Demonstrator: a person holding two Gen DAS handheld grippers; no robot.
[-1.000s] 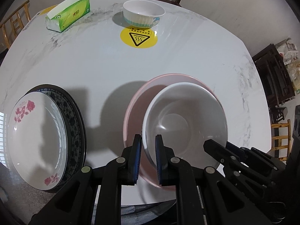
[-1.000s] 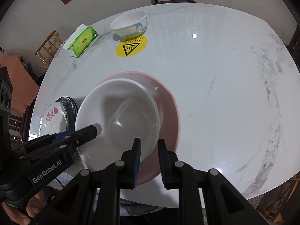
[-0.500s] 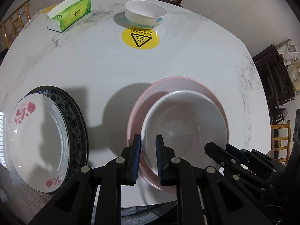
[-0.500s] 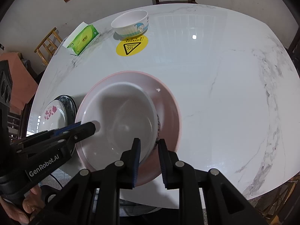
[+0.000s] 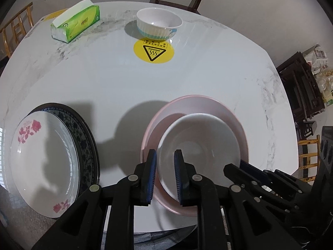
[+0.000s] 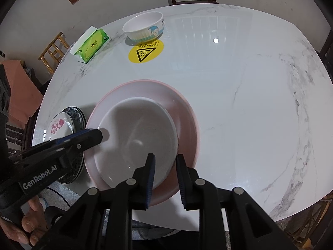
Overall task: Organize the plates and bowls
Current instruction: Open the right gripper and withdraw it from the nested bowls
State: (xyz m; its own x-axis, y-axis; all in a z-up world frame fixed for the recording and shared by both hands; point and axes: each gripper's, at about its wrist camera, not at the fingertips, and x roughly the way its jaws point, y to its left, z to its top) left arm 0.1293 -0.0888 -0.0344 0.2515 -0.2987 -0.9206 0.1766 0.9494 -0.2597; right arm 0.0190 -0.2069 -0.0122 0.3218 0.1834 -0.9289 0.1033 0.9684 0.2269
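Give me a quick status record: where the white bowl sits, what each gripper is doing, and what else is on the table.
white bowl: nested in the pink bowl, off-centre
left gripper: astride the white bowl's rim, jaws opening
right gripper: astride another part of that rim; grip unclear
plates: rose plate stacked on the dark patterned plate
small bowl: alone, just beyond the yellow sticker
tissue box: far left of the table
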